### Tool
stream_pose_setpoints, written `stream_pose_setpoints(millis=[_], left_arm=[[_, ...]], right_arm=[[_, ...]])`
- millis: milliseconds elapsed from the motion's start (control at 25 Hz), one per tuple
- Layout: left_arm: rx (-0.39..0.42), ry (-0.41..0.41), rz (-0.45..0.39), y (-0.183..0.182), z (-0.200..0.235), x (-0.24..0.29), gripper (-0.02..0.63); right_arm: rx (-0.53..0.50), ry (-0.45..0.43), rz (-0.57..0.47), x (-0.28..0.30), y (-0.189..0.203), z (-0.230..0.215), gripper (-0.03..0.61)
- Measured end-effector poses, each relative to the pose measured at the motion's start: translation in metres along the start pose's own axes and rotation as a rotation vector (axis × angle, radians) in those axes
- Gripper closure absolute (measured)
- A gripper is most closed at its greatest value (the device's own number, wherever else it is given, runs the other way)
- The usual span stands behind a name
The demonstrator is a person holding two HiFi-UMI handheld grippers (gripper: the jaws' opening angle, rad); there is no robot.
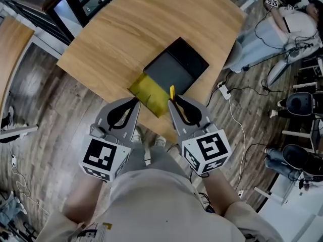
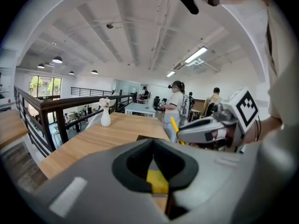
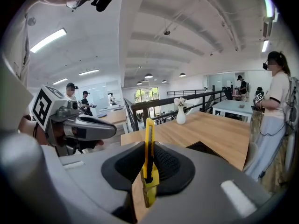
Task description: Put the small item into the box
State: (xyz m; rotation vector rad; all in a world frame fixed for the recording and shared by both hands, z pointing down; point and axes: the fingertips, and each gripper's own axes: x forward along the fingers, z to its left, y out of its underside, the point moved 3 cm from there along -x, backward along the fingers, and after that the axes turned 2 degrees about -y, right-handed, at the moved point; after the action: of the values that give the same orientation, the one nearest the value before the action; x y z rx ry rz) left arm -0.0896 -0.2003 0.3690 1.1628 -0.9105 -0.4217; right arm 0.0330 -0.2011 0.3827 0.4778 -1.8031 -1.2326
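holding a yellow cutter (image 3: 148,148) upright in the right tongs (image 3: 148,174), clenched across its lower body, just below centre of the head view, near the lower corner of the box (image 1: 175,67) on the surface (image 1: 126,34); with the left tongs (image 2: 154,167) closed on nothing at lower left. probably light, stiff, slick plastic, apt to pivot in a narrow pinch. best taken mid-body across the flat sides, clear of the blade end.

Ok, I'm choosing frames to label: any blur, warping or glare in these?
Head view: sharp, evenly lit table, edges bowed. Left gripper view: heavy fisheye, black corners, near fingers soft. Right gripper view: same warp, yellow knife crisp, ceiling strip light blown out.
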Motion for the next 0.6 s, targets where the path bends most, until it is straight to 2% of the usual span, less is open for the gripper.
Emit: stream_pose_setpoints(millis=[280, 600], left_arm=[[-0.014, 0.028, 0.083, 0.038, -0.006, 0.032, 0.611], [-0.073, 0.013, 0.192, 0.095, 0.011, 0.058, 0.611]], right_arm=[[0.018, -0.039, 0.091, 0.023, 0.037, -0.006, 0.522], [0.035, -0.085, 0.172, 0.062, 0.079, -0.007, 0.522]])
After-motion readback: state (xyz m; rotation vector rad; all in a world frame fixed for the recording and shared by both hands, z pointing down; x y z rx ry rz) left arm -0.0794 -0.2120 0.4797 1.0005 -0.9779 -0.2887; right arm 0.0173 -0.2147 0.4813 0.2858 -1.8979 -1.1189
